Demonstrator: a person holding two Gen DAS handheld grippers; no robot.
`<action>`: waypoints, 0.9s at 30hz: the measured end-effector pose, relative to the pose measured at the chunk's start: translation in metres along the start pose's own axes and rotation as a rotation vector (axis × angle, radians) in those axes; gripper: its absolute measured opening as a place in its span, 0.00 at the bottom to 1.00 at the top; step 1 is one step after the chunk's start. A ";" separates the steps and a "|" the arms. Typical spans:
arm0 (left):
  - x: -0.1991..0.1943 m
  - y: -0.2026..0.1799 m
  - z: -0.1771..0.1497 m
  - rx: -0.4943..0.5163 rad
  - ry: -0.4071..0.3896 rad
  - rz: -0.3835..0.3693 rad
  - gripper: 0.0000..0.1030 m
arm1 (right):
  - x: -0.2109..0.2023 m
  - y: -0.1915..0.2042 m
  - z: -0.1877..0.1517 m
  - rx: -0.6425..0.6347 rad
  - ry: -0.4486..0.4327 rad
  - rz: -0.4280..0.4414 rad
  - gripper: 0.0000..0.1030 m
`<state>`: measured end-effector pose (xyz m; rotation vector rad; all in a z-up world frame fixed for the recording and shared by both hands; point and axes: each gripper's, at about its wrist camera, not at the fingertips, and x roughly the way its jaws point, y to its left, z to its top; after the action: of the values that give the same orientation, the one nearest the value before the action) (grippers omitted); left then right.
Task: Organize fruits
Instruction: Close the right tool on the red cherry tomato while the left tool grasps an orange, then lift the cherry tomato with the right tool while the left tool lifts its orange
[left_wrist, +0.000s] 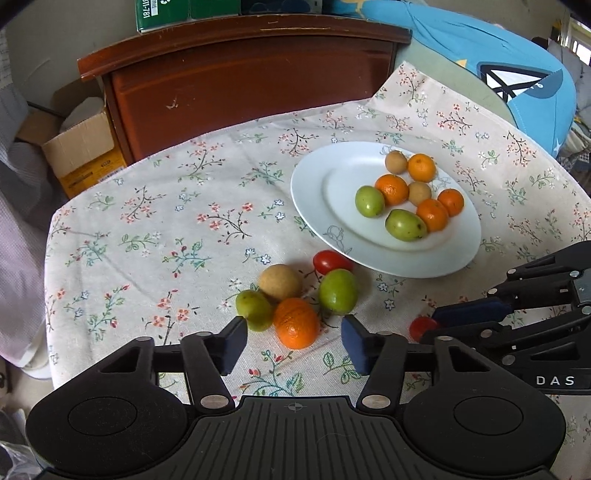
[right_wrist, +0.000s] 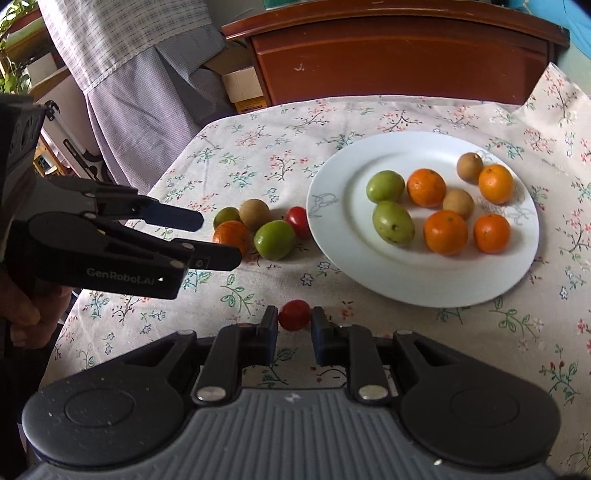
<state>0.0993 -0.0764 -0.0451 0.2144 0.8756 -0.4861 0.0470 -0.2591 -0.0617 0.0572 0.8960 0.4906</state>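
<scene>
A white plate holds several oranges, two green fruits and two brown fruits. On the cloth beside it lie an orange, two green fruits, a brown fruit and a cherry tomato. My left gripper is open, just short of the loose orange. My right gripper has its pads on both sides of a second cherry tomato on the cloth; contact is unclear.
The round table wears a floral cloth. A dark wooden headboard stands behind it, a cardboard box at the left, a blue cushion at the back right. A person's checked clothing is left of the table.
</scene>
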 end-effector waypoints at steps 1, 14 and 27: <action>0.001 0.000 0.000 -0.004 -0.002 0.001 0.52 | 0.000 -0.001 0.000 0.004 -0.001 0.001 0.21; 0.017 -0.007 0.000 -0.009 0.025 0.000 0.47 | 0.004 -0.002 -0.004 0.007 0.006 0.023 0.25; 0.017 -0.010 0.000 0.022 0.018 -0.007 0.28 | 0.003 -0.001 -0.003 -0.016 0.006 0.008 0.25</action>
<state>0.1032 -0.0904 -0.0584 0.2359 0.8893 -0.5005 0.0466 -0.2587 -0.0661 0.0446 0.8975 0.5057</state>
